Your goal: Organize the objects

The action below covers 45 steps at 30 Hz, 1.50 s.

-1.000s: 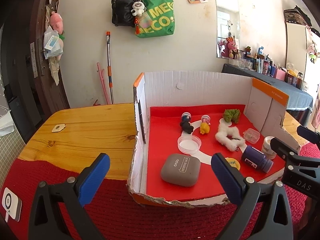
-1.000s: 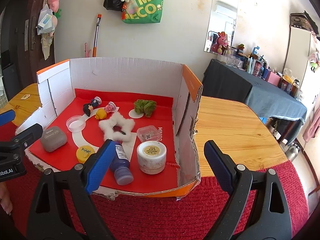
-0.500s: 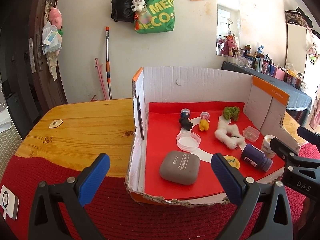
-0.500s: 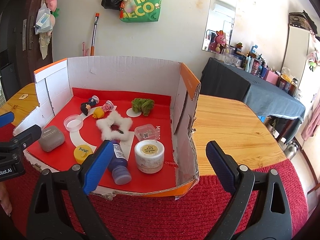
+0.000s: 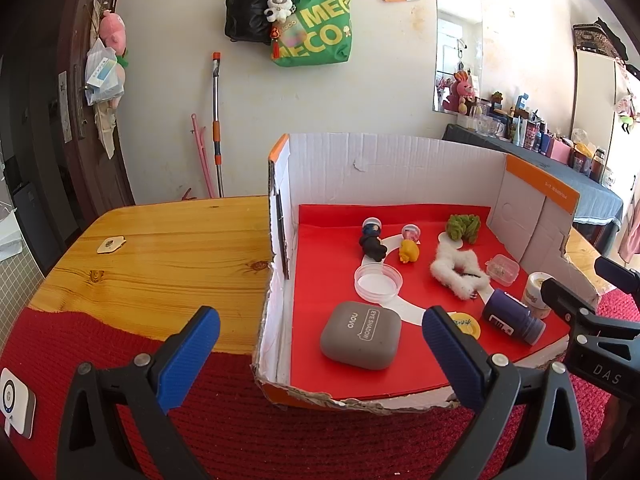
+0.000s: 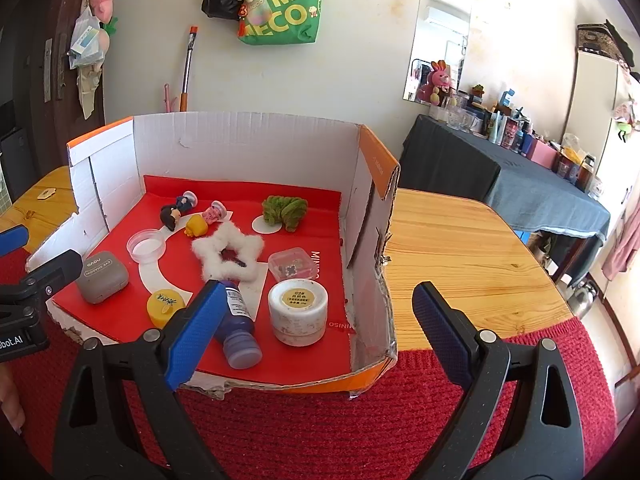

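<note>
Left wrist view faces cardboard box (image 5: pixel 392 168) from its near-left corner, right wrist view from near-right, both close, sharing its interior

Cream wall (image 5: pixel 160 20), green tote bag (image 5: pixel 316 32), mirror (image 5: pixel 458 40), wooden table (image 5: pixel 168 248), dark-clothed sideboard (image 6: pixel 520 184)

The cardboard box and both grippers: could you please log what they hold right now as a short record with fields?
container: cardboard box, front side open, red liner
near front: grey eye shadow case, yellow cap, purple bottle on its side, white jar
middle: clear round lid, white fluffy star, small clear box
back: two figurines, green scrunchie
left gripper: open, empty, outside box
right gripper: open, empty
</note>
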### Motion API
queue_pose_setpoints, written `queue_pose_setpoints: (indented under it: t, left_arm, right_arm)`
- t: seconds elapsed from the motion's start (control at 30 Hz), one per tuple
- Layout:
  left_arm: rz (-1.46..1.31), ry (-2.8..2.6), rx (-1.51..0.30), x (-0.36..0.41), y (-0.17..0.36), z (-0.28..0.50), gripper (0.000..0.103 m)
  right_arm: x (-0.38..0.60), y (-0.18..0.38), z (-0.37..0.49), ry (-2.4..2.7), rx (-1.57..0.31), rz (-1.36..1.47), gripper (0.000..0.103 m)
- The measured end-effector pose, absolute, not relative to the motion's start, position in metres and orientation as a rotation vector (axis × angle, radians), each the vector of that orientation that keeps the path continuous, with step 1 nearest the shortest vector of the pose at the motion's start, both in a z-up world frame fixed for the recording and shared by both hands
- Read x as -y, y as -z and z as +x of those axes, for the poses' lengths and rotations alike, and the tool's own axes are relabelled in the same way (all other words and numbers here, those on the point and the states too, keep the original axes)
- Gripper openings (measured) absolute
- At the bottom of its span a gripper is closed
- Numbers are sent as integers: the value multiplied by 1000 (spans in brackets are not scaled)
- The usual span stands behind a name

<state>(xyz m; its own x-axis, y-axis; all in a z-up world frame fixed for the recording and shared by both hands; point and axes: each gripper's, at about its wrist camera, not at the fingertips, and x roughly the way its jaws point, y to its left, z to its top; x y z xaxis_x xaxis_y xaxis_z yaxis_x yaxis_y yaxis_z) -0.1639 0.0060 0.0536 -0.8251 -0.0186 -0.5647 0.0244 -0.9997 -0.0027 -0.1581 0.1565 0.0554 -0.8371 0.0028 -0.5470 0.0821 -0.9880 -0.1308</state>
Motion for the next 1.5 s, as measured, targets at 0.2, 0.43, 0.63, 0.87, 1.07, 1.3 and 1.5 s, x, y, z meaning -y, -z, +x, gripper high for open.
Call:
queue_pose_setpoints:
  t: [0.2, 0.43, 0.63, 0.87, 1.07, 1.3, 1.5]
  left_arm:
    - [922, 2980, -13, -6, -54, -164, 103]
    - [923, 2978, -15, -6, -54, -164, 103]
    - [921, 2979, -15, -6, -54, -164, 103]
    - [923, 2978, -17, -6, -54, -164, 103]
    - [916, 2980, -39, -3, -54, -161, 103]
    - [891, 2981, -68, 1, -58, -154, 103]
    - [865, 3003, -51, -3, -67, -134, 103]
  right_arm:
    - [-156, -55, -158, 2964, -233, 882, 95]
    - [-156, -55, -158, 2964, -232, 882, 95]
    - [-156, -55, -158, 2965, -233, 881, 95]
    - [-156, -55, -158, 2965, -233, 881, 95]
    - [-156, -55, -158, 2966, -229, 875, 96]
    - [-153, -64, -137, 2968, -264, 789, 96]
    - [-155, -79, -116, 2965, -252, 751, 96]
